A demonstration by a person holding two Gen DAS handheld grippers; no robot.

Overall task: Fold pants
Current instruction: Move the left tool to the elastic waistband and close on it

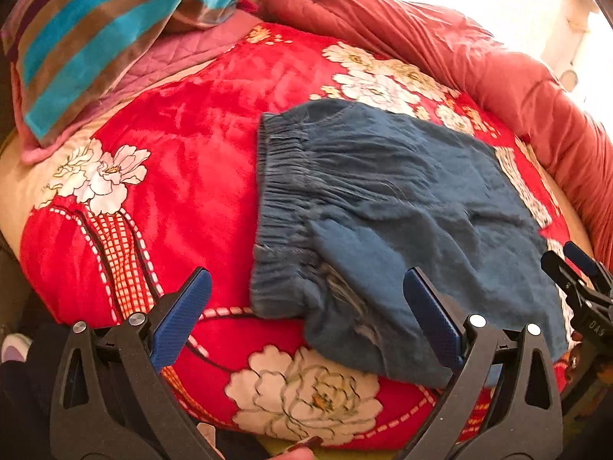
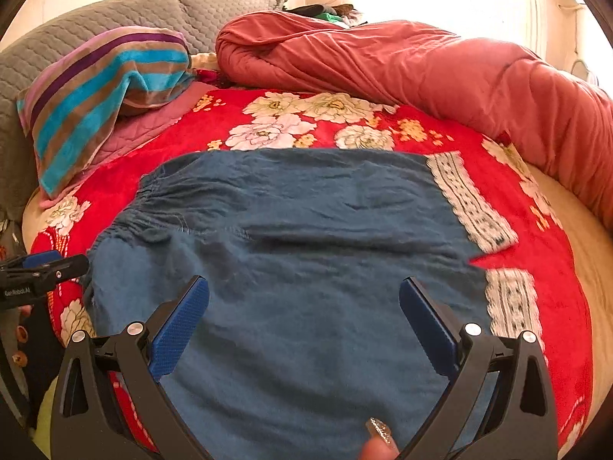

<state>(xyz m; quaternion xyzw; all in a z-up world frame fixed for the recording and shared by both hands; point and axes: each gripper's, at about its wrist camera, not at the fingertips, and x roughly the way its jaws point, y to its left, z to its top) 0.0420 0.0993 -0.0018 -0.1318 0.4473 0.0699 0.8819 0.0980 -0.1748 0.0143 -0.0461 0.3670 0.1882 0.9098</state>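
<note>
Blue pants with a gathered elastic waistband lie spread on a red floral blanket. In the right wrist view the pants fill the middle, with white lace cuffs at their right end. My left gripper hovers open over the near waistband corner, nothing between its blue pads. My right gripper is open above the pant legs. The right gripper also shows at the right edge of the left wrist view, and the left gripper shows at the left edge of the right wrist view.
A striped towel over a pillow sits at the back left on a pink quilted pad. A rolled red duvet runs along the back and right side. A grey headboard stands behind. A fingertip shows at the bottom.
</note>
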